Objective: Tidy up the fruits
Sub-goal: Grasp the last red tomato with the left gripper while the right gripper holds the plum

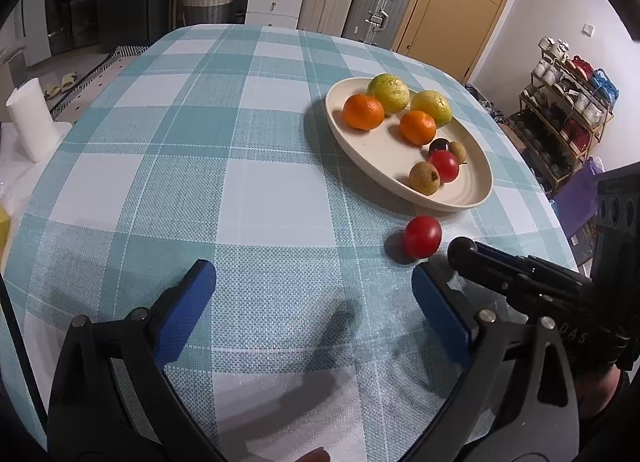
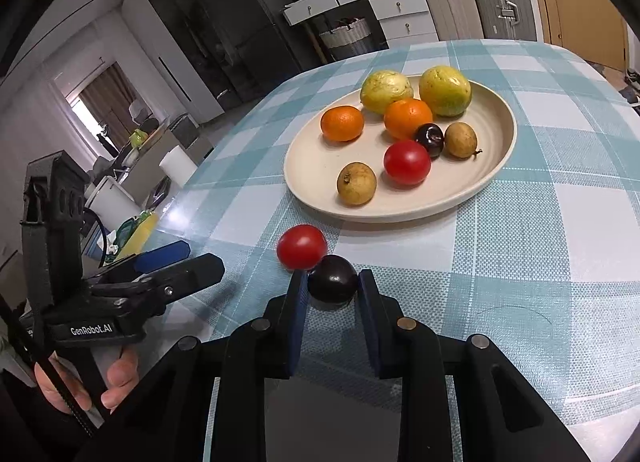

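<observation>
A cream plate (image 2: 308,177) on the checked tablecloth holds two yellow-green fruits, two oranges (image 2: 342,123), a red tomato (image 2: 407,162), a dark plum (image 2: 429,139) and two small brown fruits. In front of the plate a second red tomato (image 2: 302,246) lies on the cloth. Right beside it is another dark plum (image 2: 334,290), and my right gripper (image 2: 331,282) is shut on it with both blue pads against its sides. My left gripper (image 1: 312,274) stands open over bare cloth, left of the loose tomato (image 1: 422,236). The gripped plum (image 1: 460,248) shows there at the right gripper's tip.
A white paper roll (image 1: 30,121) stands off the table's left edge. Behind the table are white drawers, a woven basket (image 1: 208,1) and suitcases (image 1: 376,9). A shoe rack (image 1: 568,109) stands at the right. A hand (image 2: 120,382) holds the left gripper's handle.
</observation>
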Action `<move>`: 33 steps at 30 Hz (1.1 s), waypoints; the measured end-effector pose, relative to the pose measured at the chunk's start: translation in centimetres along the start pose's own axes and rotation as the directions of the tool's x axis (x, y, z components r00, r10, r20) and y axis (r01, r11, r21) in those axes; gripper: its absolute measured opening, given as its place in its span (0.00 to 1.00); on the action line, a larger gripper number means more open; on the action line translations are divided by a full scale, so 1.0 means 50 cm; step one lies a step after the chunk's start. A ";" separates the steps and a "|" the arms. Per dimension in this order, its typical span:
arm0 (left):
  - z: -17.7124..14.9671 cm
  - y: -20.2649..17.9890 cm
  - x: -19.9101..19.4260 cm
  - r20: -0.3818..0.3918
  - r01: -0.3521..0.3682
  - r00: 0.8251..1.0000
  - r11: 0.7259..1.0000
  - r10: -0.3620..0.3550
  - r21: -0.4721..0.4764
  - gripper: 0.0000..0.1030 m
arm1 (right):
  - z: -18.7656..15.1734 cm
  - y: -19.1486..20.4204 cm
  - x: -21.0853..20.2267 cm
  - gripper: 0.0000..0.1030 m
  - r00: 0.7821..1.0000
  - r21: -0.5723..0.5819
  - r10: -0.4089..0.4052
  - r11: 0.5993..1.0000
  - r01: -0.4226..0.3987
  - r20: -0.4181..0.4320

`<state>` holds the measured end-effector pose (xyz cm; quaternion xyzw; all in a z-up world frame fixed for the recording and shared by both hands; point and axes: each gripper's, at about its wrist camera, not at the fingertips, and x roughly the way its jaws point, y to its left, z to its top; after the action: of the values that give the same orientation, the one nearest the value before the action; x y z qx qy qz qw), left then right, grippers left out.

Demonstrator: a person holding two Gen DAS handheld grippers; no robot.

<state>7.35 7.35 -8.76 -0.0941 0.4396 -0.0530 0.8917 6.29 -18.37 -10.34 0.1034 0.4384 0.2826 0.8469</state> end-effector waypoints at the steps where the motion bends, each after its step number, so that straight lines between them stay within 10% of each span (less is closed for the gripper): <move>1: 0.000 -0.002 -0.001 0.002 0.003 1.000 1.000 -0.003 0.002 0.96 | 0.001 0.000 -0.001 0.25 1.000 0.000 0.003 1.000 -0.003 0.002; 33: 0.050 -0.120 0.106 -0.062 0.043 0.997 0.992 -0.036 0.120 0.91 | -0.013 -0.075 -0.082 0.25 0.998 0.036 0.033 0.999 -0.035 0.060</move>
<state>12.49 0.87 -10.09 -0.0469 0.4600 -0.0999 0.8810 5.37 -23.84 -9.50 0.1351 0.4162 0.2856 0.8526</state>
